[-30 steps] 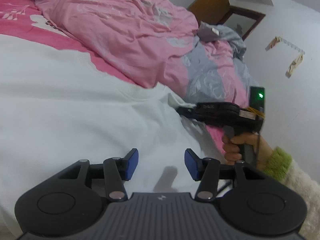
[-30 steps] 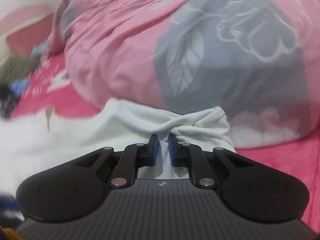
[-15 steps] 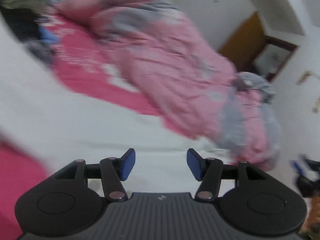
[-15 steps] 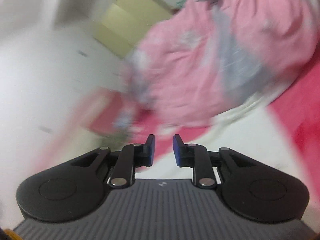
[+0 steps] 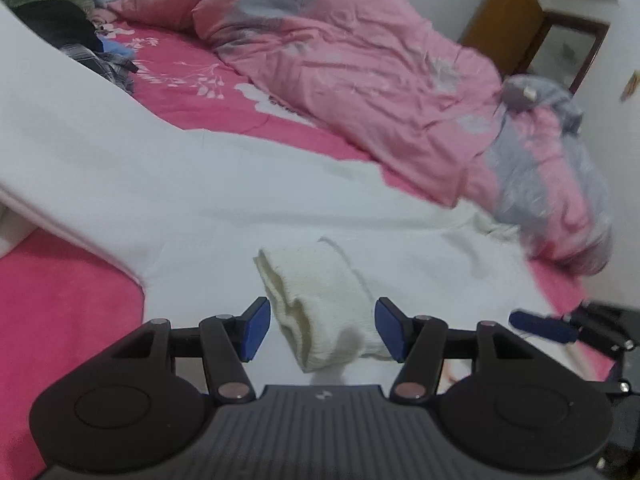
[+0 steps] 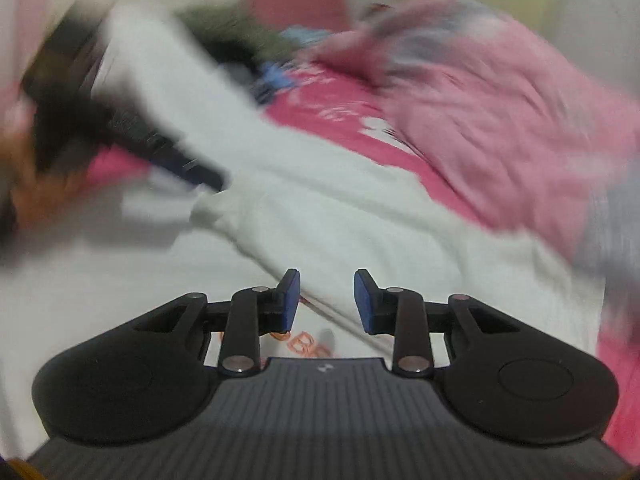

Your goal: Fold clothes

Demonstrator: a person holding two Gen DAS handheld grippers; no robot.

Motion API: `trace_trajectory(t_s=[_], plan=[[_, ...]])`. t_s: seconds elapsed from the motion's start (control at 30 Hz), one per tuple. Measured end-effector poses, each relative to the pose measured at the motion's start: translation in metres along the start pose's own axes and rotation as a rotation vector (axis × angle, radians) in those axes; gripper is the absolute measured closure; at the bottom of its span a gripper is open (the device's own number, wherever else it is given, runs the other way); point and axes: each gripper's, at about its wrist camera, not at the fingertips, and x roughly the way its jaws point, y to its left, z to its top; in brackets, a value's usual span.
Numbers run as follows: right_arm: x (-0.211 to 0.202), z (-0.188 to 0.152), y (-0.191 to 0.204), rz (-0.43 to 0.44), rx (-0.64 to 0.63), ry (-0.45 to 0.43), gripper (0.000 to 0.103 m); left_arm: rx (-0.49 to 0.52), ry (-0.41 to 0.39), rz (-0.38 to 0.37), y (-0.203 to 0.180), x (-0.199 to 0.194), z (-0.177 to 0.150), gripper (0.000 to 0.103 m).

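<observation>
White garment lies spread on the bed, its ribbed cuff now between the left tool's parted fingers. The right tool, clamped on cloth a second ago, has let go and gapes, so that fold looks released.

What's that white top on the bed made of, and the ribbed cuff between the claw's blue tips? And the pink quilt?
The white top looks like soft matte knit, probably cotton fleece: smooth, no sheen. Its cuff shows ribbed knit lines, likely stretchy. The pink quilt looks like thin woven cotton with crisp creases and printed flowers. The left claw is open around the cuff.
</observation>
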Motion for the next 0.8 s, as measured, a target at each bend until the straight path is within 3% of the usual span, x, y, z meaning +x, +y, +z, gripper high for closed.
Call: trace_trajectory(t_s=[0.13, 0.27, 0.33, 0.37, 0.4, 0.47, 0.63, 0.8], plan=[[0.03, 0.001, 0.017, -0.022, -0.154, 0.052, 0.074, 0.02, -0.004, 0.011, -0.001, 0.008, -0.005, 0.051], [0.029, -0.007, 0.032, -0.037, -0.281, 0.097, 0.074, 0.041, -0.009, 0.022, -0.003, 0.016, -0.01, 0.051], [0.031, -0.012, 0.034, -0.056, -0.306, 0.113, 0.074, 0.051, -0.011, 0.028, -0.004, 0.02, -0.012, 0.071], [0.034, -0.013, 0.035, -0.068, -0.308, 0.118, 0.077, 0.056, -0.012, 0.031, -0.004, 0.023, -0.013, 0.091], [0.037, -0.015, 0.035, -0.077, -0.304, 0.118, 0.077, 0.046, -0.015, 0.033, -0.003, 0.024, -0.013, 0.094], [0.043, -0.014, 0.034, -0.079, -0.281, 0.114, 0.099, 0.005, -0.03, 0.024, 0.002, 0.023, -0.01, 0.097], [0.039, 0.003, 0.027, -0.08, -0.18, 0.047, 0.101, -0.086, -0.119, -0.016, 0.02, 0.007, 0.009, 0.097], [0.039, 0.019, 0.027, -0.049, -0.132, 0.013, 0.101, -0.095, -0.156, -0.004, 0.032, 0.005, 0.021, 0.097]])
